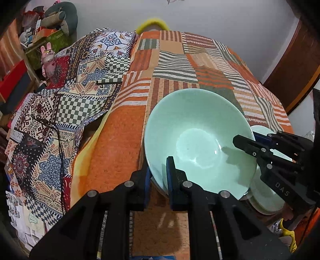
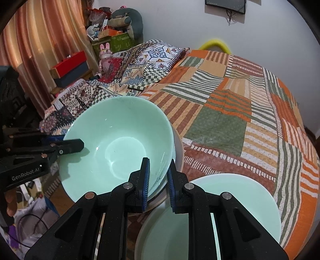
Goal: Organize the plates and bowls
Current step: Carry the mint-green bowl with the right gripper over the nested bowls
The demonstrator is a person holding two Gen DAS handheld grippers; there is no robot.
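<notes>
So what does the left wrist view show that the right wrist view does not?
Only the left wrist view shows the yellow item low at the right edge. Only the right wrist view shows the curtain, the screen on the wall, and the plate widely. Both show the bowl, each gripper straddling its rim, left gripper and right gripper, the bedspread and the pink toy.
</notes>
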